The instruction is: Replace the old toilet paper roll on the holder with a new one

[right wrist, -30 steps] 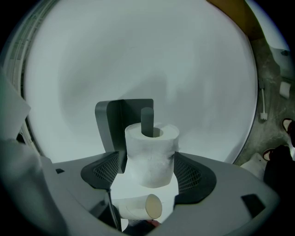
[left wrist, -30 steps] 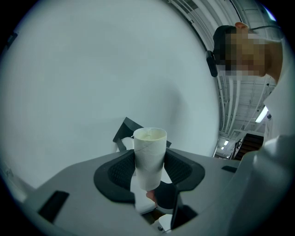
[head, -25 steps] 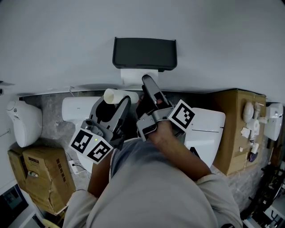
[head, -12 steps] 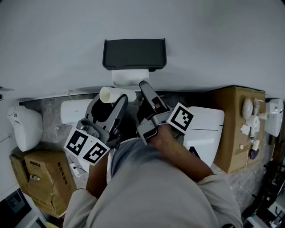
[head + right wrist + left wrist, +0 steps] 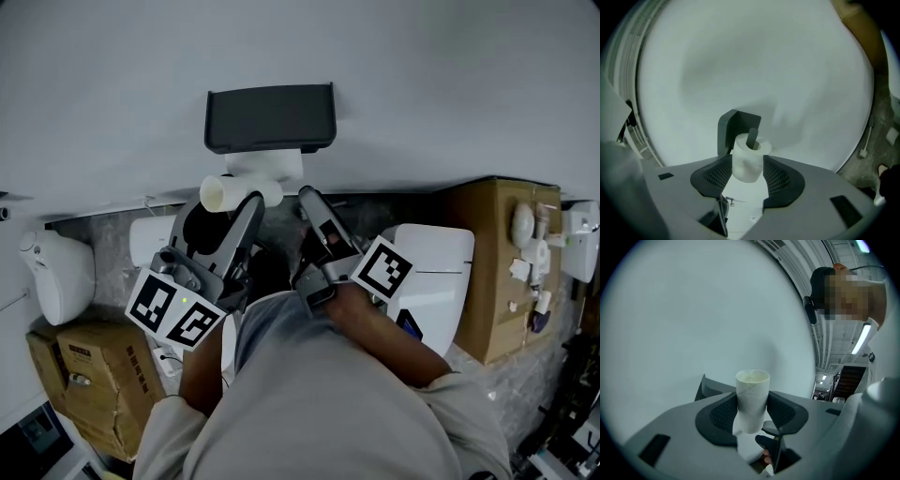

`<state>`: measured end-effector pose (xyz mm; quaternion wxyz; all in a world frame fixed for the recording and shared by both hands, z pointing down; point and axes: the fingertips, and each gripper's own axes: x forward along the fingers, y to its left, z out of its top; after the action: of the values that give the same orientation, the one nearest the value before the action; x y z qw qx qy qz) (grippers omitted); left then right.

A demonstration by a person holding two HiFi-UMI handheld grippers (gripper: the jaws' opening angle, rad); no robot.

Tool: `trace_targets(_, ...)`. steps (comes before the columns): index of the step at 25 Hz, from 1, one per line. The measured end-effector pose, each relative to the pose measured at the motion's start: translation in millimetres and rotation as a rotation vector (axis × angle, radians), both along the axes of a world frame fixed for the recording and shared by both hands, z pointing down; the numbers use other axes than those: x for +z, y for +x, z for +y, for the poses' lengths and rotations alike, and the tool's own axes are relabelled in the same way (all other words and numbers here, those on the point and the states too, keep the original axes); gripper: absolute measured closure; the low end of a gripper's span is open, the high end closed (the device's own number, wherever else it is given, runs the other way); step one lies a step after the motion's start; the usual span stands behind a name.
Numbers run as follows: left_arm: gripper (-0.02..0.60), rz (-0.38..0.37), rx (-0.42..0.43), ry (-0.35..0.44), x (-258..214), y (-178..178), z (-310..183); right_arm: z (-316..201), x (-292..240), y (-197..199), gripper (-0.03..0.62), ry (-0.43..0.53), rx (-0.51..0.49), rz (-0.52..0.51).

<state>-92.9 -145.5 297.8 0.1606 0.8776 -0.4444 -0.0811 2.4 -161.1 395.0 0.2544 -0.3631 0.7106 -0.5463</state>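
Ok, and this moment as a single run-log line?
stage: roll swap | left gripper: shut on cardboard tube, off the holder | right gripper: jaws have just been closing, now on toilet paper roll on holder

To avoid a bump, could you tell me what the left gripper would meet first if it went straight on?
Probably the white wall, with its held tube leading; the dark holder lies just aside, depth unclear.
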Motion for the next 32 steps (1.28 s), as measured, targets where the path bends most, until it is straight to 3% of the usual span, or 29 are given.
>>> trace_targets(6, 0.393, -0.036, -0.002, 0.040, -15, 5, -11, 6, -15, 10, 0.483, 0.148, 0.001, 0.248)
trace_targets(11, 0.393, -0.028, -0.035, 0.080, -29, 4, -22, 10, -39, 7, 0.530, 0.334, -0.032, 0.474)
trace_targets(15, 0.393, -0.053, -0.033, 0.102, -39, 7, -35, 13, -56, -2, 0.548, 0.459, -0.071, 0.592)
trace_targets(21, 0.393, -0.076, -0.037, 0.139, -58, 8, -56, 17, -72, -12, 0.577, 0.583, -0.131, 0.659)
trace_targets(27, 0.393, -0.168, -0.007, 0.089, -56, 13, -87, 20, -82, -16, 0.577, 0.645, -0.149, 0.697)
trace_targets(32, 0.392, -0.322, 0.020, 0.096, -45, 27, -96, 24, -85, -21, 0.577, 0.662, -0.166, 0.693)
